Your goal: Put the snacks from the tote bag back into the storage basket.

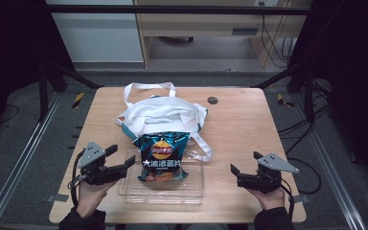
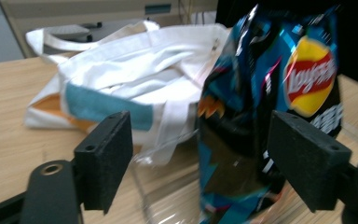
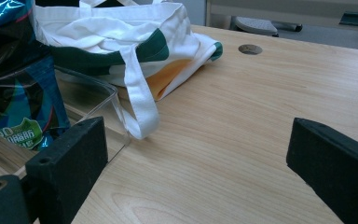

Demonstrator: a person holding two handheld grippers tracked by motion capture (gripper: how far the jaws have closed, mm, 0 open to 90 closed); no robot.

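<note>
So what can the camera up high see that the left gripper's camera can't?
High view alone: both hands, the left gripper and right gripper from outside, the whole table, the floor and a small round hole in the tabletop.

Left gripper view alone: its own two black jaws up close, standing wide apart, and the crisp bag's side edge.

Both: the blue crisp bag standing in the clear tray, and the white cloth bag behind it.

Evenly lit table [image 1: 249, 129], dark edges; chip bag [image 2: 265, 112] motion-blurred up close.
</note>
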